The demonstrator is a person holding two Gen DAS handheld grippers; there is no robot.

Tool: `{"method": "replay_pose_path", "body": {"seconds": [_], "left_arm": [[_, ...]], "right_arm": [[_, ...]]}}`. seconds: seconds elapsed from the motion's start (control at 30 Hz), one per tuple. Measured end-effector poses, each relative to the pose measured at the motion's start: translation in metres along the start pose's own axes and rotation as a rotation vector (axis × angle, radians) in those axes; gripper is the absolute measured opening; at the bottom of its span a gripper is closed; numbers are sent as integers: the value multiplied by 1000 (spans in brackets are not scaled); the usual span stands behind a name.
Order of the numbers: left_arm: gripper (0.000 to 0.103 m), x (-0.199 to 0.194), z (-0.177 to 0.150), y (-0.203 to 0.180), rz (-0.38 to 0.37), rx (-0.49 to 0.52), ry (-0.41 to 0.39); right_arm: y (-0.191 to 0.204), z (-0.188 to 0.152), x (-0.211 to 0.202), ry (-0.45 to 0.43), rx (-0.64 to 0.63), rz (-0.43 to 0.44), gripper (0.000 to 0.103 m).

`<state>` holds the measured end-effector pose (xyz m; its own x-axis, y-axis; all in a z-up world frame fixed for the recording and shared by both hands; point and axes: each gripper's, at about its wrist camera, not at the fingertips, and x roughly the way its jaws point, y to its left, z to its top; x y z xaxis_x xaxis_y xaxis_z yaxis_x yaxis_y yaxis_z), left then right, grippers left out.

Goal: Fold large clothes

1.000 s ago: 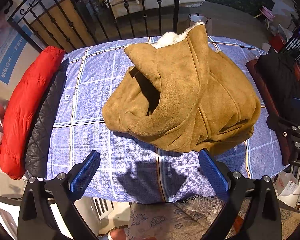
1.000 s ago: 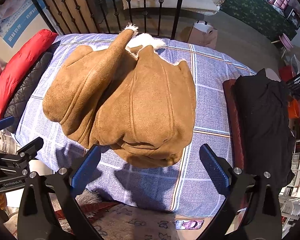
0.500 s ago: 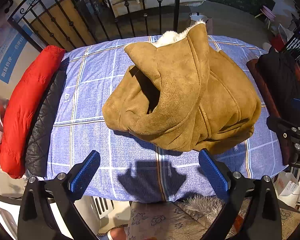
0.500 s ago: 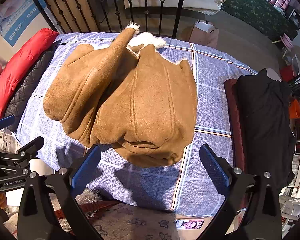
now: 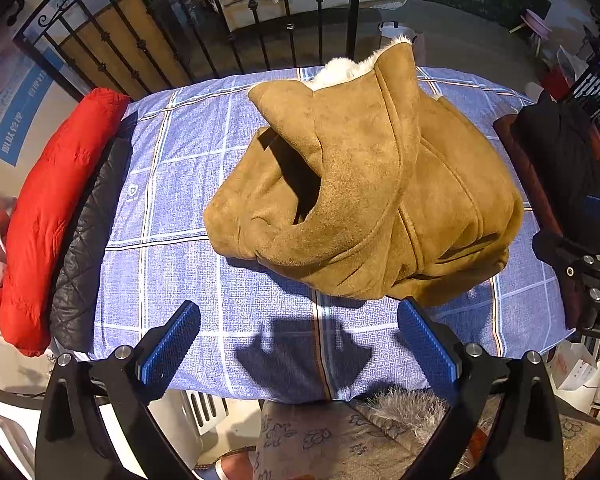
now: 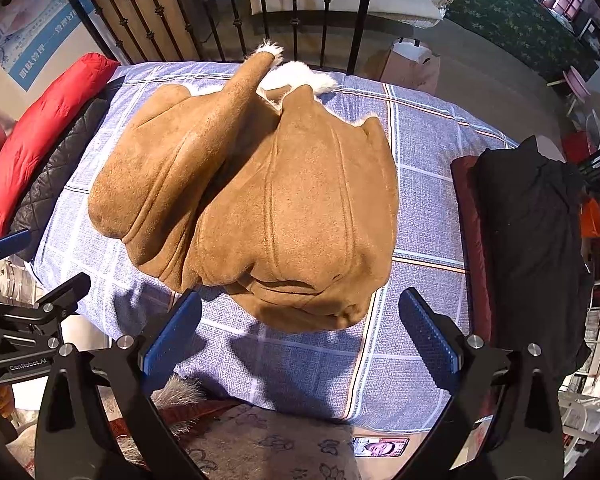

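Coat (image 5: 364, 184), tan suede, lies bundled mid-bed toward the far edge in the left wrist view; the left gripper (image 5: 300, 344) hangs wide and empty at the near edge. Right wrist view: right gripper (image 6: 300, 340) equally wide, empty. Stiff suede may spring the fold open.

A tan suede coat (image 5: 364, 184) with white fleece lining lies bundled in a thick, roughly folded heap at the centre of the frame. 1 sleeve drapes diagonally over its top. White fleece shows at the far, upper edge of the heap.
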<state>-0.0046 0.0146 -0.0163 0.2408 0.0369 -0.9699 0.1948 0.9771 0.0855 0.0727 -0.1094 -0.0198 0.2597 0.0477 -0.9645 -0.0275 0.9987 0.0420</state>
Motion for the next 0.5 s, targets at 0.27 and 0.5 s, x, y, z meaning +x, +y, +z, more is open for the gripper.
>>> {"method": "replay_pose_path", "body": {"seconds": [0.27,0.5], "left_arm": [[97,1,0,0,0,-1,6],[97,1,1,0,-8,-4,10]], "right_arm": [[0,0,0,5,-1,3,97],[0,0,1,7,2,4,97]]}}
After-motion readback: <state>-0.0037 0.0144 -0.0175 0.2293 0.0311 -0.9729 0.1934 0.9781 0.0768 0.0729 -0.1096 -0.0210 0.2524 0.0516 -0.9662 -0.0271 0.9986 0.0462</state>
